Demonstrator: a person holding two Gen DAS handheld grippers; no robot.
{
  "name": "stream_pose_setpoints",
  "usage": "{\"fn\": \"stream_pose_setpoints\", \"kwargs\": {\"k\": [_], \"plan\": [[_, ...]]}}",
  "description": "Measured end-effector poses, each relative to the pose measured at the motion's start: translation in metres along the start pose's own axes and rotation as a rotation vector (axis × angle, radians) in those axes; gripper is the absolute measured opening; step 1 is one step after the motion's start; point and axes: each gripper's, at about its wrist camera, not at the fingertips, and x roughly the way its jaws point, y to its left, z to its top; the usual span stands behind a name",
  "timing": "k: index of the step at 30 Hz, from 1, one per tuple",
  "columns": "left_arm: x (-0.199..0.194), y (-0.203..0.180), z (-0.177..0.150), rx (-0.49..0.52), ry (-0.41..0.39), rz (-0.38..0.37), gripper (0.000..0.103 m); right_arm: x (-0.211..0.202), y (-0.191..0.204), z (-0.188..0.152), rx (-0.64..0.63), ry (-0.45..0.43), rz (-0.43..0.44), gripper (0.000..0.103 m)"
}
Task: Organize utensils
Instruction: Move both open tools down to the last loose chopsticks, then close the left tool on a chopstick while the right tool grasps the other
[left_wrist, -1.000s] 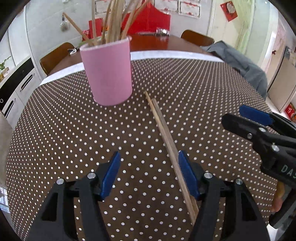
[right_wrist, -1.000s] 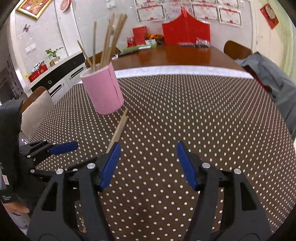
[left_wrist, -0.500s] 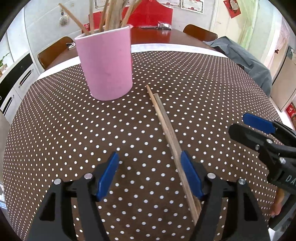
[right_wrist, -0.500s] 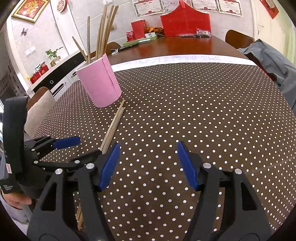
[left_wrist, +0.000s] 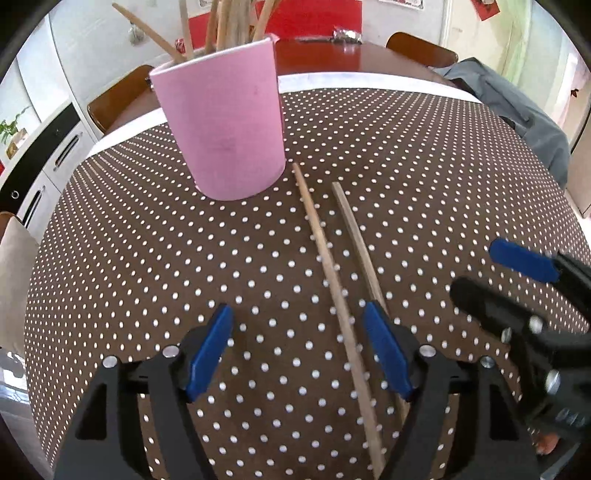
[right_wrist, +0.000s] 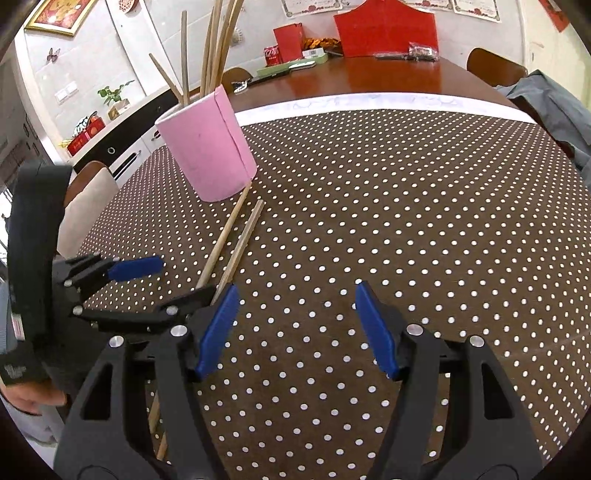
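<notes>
Nearest me, the left gripper (left_wrist: 297, 350) has just been spreading its jaws and now stands wide, with one chopstick (left_wrist: 334, 280) running between the pads, untouched. A moment ago the two sticks lay pressed together; now the second one (left_wrist: 356, 236) has slid apart and passes under the right-hand pad (nudged aside, I'd guess). That split should make a single pick easier. The right gripper (right_wrist: 295, 328) hangs open over bare tablecloth (right_wrist: 424, 221), holding nothing. Further off, the sticks' far tips lie just beside the pink cup (left_wrist: 221, 129), already bristling with chopsticks.
</notes>
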Motion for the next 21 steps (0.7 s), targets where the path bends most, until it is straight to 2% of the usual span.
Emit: {"fn": "stream_pose_setpoints", "kwargs": {"k": [2, 3, 4, 5, 7, 8, 9, 12, 17, 21], "plan": [[0.003, 0.004, 0.007, -0.012, 0.005, -0.019, 0.073, 0.003, 0.002, 0.001, -0.003, 0.02, 0.004, 0.065], [0.003, 0.005, 0.01, -0.011, -0.002, -0.016, 0.069, 0.005, 0.002, 0.001, -0.004, 0.027, 0.005, 0.065], [0.003, 0.007, 0.013, -0.009, -0.013, -0.014, 0.057, 0.005, 0.003, 0.001, -0.004, 0.035, 0.005, 0.065], [0.002, 0.009, 0.014, -0.01, -0.024, -0.025, 0.051, 0.007, 0.004, 0.001, -0.006, 0.046, 0.003, 0.065], [0.0, 0.014, 0.013, -0.007, -0.031, -0.02, 0.024, 0.009, 0.007, 0.002, -0.006, 0.065, 0.004, 0.065], [-0.001, 0.018, 0.012, -0.006, -0.035, -0.026, 0.017, 0.011, 0.009, 0.003, -0.005, 0.077, 0.003, 0.065], [-0.003, 0.023, 0.011, -0.014, -0.036, -0.035, 0.006, 0.012, 0.011, 0.003, -0.005, 0.083, 0.003, 0.065], [-0.006, 0.037, -0.001, -0.044, -0.038, -0.09, 0.006, 0.017, 0.022, 0.005, -0.013, 0.114, 0.004, 0.065], [-0.017, 0.05, -0.018, -0.04, -0.049, -0.102, 0.006, 0.032, 0.053, 0.009, -0.063, 0.166, -0.009, 0.065], [-0.021, 0.065, -0.03, -0.054, -0.041, -0.115, 0.006, 0.05, 0.078, 0.018, -0.131, 0.214, -0.066, 0.064]]}}
